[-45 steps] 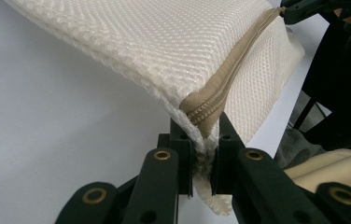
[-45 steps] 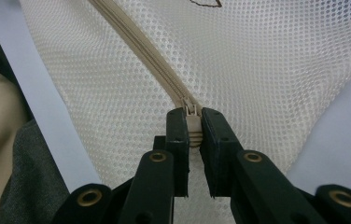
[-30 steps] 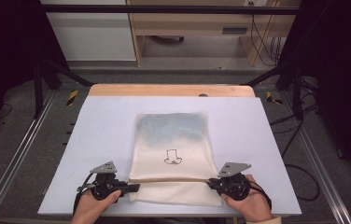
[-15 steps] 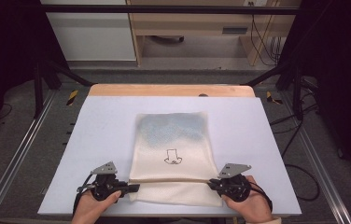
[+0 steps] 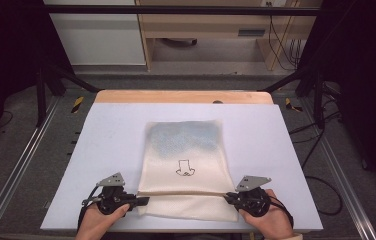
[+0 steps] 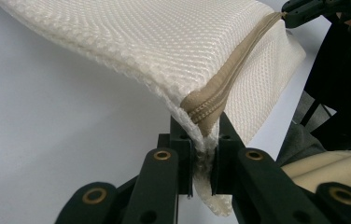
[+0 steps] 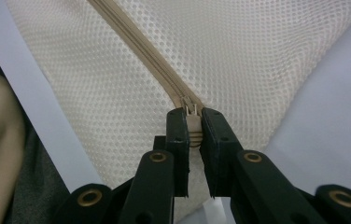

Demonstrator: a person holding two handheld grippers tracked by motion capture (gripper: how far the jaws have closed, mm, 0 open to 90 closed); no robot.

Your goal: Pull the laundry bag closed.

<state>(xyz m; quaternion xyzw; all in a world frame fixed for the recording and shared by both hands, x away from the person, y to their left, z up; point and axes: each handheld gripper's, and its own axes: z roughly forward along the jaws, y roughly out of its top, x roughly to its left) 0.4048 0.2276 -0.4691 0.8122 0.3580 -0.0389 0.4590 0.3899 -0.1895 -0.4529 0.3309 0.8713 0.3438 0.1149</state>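
Note:
A cream mesh bag [image 5: 185,170] lies flat in the middle of the pale blue table [image 5: 111,145], with a small black drawing on it and something bluish showing through its far half. A tan zipper [image 5: 181,193] runs across its near end. My left gripper [image 5: 144,201] is shut on the zipper's left end; the left gripper view has the bag's corner [image 6: 200,112] pinched between the black jaws [image 6: 203,140]. My right gripper [image 5: 228,198] is shut on the zipper pull [image 7: 193,122] at the right end, the jaws [image 7: 193,125] clamped on the tab.
A wooden strip [image 5: 181,96] edges the table's far side. Metal rails [image 5: 21,165] run along both sides of the table. Cables [image 5: 321,150] trail on the floor at the right. A wooden cabinet [image 5: 201,30] stands beyond the table.

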